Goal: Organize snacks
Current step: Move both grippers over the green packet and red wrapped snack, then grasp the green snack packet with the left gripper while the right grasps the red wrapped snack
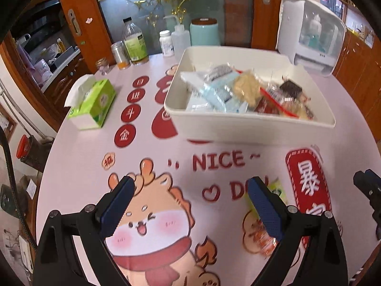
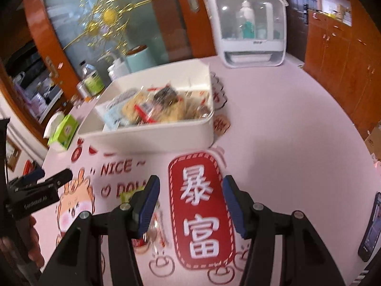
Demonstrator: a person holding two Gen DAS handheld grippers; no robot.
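A white bin [image 1: 250, 126] holding several wrapped snacks [image 1: 228, 90] stands on the printed tablecloth past both grippers. One loose clear snack packet with a green end [image 1: 277, 189] lies on the cloth in front of it. My left gripper [image 1: 193, 200] hovers open over the cartoon print, and its right finger covers part of the packet. My right gripper [image 2: 190, 202] is open over the red sign print with nothing between its fingers. The packet [image 2: 154, 231] lies just behind its left finger. The bin [image 2: 147, 138] sits farther ahead.
A green tissue box [image 1: 95, 100] sits left of the bin. Bottles and jars [image 1: 134, 43] line the table's far edge, next to a white countertop cabinet [image 1: 312, 33]. A phone [image 2: 371, 228] lies at the table's right edge. Wooden cabinets surround the table.
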